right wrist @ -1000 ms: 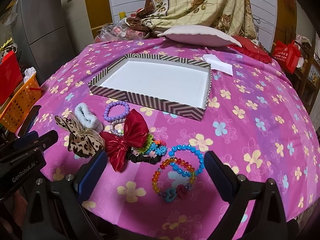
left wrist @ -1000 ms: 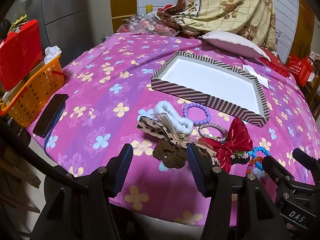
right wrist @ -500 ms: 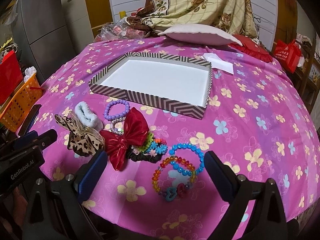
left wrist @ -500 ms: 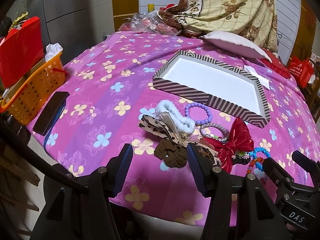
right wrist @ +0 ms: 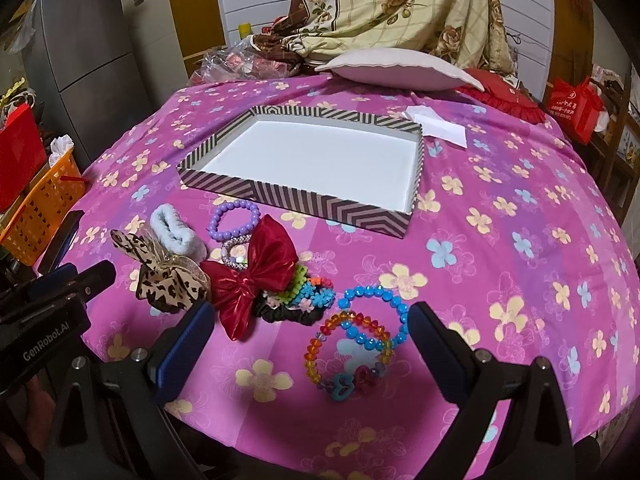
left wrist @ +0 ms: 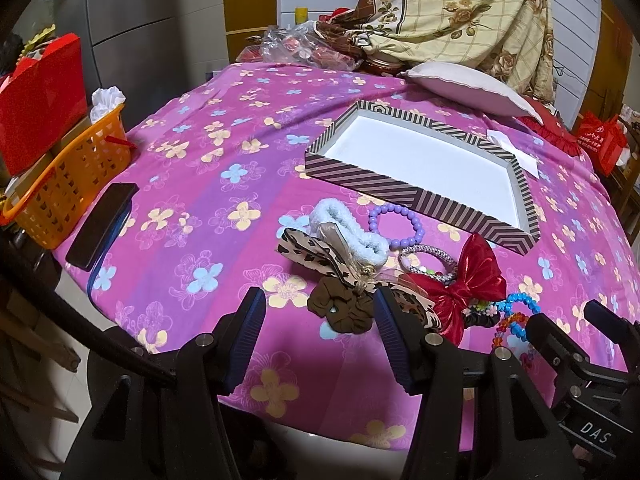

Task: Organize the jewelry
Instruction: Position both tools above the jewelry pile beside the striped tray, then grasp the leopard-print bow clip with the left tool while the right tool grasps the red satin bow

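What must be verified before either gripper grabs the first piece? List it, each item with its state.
1. left gripper open: ok.
2. right gripper open: ok.
3. striped box has room inside: ok.
4. brown scrunchie lies between the left fingers: ok.
5. rainbow bracelet free of the blue bracelet: not ok, they overlap.
6. Path to the box unobstructed: cannot tell.

Parted left tongs (left wrist: 318, 322) frame brown scrunchie (left wrist: 342, 309).
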Available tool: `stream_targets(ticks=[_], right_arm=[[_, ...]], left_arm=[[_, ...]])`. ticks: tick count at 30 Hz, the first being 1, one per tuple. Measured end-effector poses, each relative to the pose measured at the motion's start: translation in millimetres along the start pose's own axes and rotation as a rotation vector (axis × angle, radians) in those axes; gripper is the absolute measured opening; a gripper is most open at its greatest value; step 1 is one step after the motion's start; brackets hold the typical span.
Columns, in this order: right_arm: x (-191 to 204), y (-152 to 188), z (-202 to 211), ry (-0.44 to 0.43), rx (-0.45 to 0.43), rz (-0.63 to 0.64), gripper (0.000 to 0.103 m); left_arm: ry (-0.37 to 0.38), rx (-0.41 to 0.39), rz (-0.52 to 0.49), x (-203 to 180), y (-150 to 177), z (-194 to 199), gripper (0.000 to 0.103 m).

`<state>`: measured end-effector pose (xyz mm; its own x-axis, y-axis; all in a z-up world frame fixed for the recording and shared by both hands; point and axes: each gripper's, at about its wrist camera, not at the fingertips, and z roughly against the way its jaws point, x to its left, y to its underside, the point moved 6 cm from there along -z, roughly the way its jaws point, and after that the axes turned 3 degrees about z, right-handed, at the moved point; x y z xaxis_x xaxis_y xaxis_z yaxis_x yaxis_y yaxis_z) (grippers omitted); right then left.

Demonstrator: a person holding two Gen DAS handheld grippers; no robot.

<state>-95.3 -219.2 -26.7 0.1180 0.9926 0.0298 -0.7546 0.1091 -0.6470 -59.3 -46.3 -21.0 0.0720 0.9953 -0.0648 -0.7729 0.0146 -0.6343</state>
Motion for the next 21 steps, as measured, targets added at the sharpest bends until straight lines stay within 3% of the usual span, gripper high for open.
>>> stream_targets(ticks=[7,15,21], right_arm=[[-9.7,-2.1,6.1,-0.005,-0.01,-0.012,0.099],[-21.2,-0.8,5.5,-0.052,-0.009,-0.023,0.099],[-17.3,4.5,-2.9,-0.106,0.013,-0.009,0.091]], left_arm=[[0.019,-0.003,0.026,10.4,-5.3,7.2,0.059],[0.066,0.026,0.159,45.4,-18.0,6.4,0.059],[0.164,0.107,0.248,48.7,-15.0,-7.1,0.059]])
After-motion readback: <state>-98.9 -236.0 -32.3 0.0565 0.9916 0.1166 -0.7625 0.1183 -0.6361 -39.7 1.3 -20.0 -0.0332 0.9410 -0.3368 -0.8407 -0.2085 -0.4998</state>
